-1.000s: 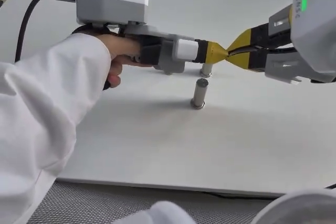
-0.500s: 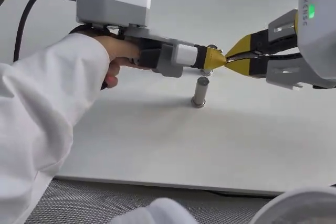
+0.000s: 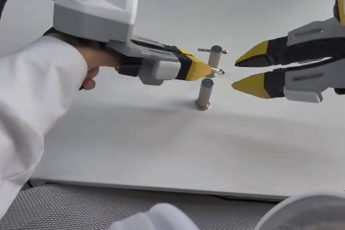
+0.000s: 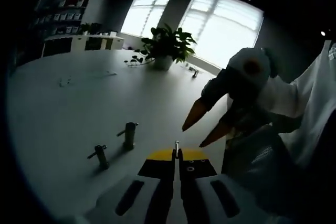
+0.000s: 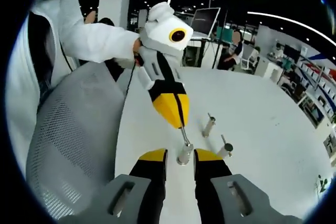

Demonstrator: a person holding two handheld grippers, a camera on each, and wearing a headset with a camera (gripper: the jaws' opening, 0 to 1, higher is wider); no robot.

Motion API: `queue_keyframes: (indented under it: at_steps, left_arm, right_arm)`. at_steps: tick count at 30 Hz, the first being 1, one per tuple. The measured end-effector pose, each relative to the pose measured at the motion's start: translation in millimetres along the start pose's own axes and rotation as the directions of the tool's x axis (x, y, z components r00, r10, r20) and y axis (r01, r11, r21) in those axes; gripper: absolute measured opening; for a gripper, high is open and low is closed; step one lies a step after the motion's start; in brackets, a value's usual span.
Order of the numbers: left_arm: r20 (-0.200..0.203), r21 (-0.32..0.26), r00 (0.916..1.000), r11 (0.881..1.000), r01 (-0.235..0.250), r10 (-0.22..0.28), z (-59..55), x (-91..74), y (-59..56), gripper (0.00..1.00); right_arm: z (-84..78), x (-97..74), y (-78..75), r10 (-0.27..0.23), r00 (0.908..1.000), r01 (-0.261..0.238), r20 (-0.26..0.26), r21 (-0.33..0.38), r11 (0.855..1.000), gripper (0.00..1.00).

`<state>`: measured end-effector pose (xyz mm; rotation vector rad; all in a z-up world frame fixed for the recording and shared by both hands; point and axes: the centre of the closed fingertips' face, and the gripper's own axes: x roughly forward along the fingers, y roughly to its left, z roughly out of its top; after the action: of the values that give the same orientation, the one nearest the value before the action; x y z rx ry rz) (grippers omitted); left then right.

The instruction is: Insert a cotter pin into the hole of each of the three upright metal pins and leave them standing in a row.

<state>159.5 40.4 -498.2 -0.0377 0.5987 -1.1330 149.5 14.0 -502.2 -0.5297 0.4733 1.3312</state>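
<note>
Head view puts the white table [image 3: 161, 149] under both tools, and the change is plain: half a second ago your two grippers met tip to tip, and now they are apart. Your right gripper [image 3: 236, 72] has let go and drawn back, its jaws spread wide. Your left gripper [image 3: 208, 70] is clamped tight on the cotter pin [image 4: 177, 146], whose thin end pokes out ahead of its tips. So the handover looks done, and the last fitting falls to your left hand. The bare metal pin [image 3: 204, 94] stands just below the left gripper's tips, untouched. Beyond it stand a fitted metal pin [image 5: 209, 125] and a second fitted pin [image 5: 226, 148], each already crossed by its cotter. The bare pin's hole is too small to make out, and how much of the cotter pin lies inside the left jaws is hidden
</note>
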Motion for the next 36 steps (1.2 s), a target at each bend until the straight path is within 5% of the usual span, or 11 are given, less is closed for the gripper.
queue_keyframes:
  at_steps: [4,9,14,21,36]
  left_arm:
    - [-0.028,0.148,0.9996,0.989,0.008,-0.004,-4.5,-3.1,-3.1,0.0]
    - [-0.007,0.244,0.9991,0.969,0.042,-0.042,0.8,-5.6,-14.3,0.0]
    - [-0.032,0.385,0.9974,0.92,0.072,-0.065,0.1,-6.5,-22.9,0.0]
    - [-0.038,0.421,0.9933,0.9,0.115,-0.109,1.8,-5.0,-30.0,0.0]
    - [-0.045,0.445,0.9856,0.88,0.166,-0.163,2.9,-3.9,-39.2,0.0]
  right_arm:
    - [1.7,2.4,3.4,0.045,0.9981,-0.048,0.043,0.076,0.996,0.15]
    - [4.6,5.3,11.2,0.051,0.9971,-0.057,0.057,0.101,0.993,0.16]
    - [3.6,6.8,13.1,0.064,0.9962,-0.07,0.06,0.108,0.992,0.15]
    - [3.4,9.5,18.0,0.078,0.9955,-0.083,0.053,0.093,0.992,0.08]
    - [4.3,10.3,28.2,0.115,0.9923,-0.118,0.046,0.053,0.992,0.0]
